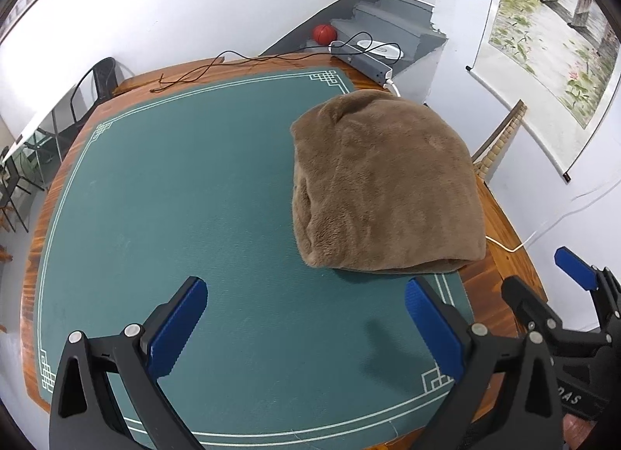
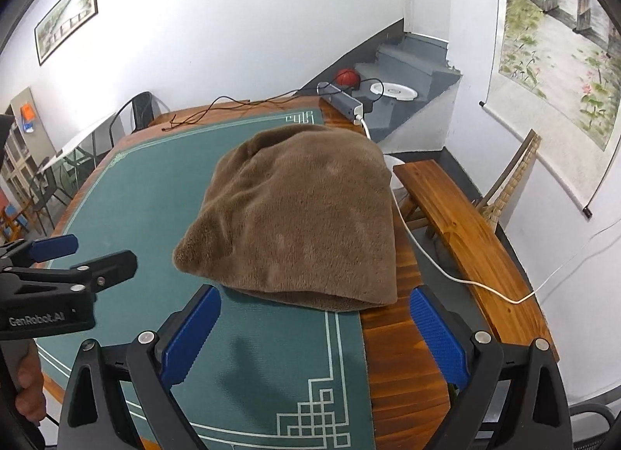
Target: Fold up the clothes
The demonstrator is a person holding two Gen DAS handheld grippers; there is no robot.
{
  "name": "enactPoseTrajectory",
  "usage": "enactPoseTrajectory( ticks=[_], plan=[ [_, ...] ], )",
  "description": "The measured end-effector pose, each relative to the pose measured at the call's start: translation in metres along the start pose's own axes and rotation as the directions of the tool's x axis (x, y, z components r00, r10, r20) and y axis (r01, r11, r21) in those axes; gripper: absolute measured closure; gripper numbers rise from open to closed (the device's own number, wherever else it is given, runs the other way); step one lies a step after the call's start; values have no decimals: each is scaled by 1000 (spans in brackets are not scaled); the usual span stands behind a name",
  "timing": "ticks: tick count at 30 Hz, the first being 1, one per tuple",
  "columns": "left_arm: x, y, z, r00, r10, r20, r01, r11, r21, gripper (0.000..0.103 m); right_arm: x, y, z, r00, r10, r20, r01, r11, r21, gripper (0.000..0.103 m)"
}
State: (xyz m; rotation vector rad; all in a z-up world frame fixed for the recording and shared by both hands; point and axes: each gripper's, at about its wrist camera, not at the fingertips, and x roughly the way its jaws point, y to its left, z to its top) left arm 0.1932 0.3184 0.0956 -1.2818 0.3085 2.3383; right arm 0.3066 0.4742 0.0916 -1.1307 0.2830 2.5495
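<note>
Nearest to us, our left tongs [image 1: 306, 318] hang wide apart over the green felt mat [image 1: 186, 193], their blue ribbed pads holding nothing. Our right tongs [image 2: 315, 327] are just as wide and empty, poised above the near right corner of the mat, where the white key-pattern border meets the bare wooden counter [image 2: 403, 372]. Just beyond them lies the folded brown plush garment [image 2: 295, 217], a thick soft bundle on the right side of the mat, its right edge spilling over onto the wood. No tongs touch it. To the right of the counter stands a long wooden bench [image 2: 465, 232]. At the far edge of the counter a thin black cable [image 1: 217, 69] trails leftward from a grey power strip [image 1: 361, 58]. Farther still, an orange ball [image 1: 324, 33] sits on grey steps.
</note>
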Motion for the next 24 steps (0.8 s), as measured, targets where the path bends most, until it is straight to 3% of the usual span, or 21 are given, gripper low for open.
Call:
enactPoseTrajectory(
  ticks=[24],
  plan=[
    [3,3,-3,999,-25,25,26,1000,-16,1,13,-1,11,1000,23,2,-23,1000,-3,3]
  ],
)
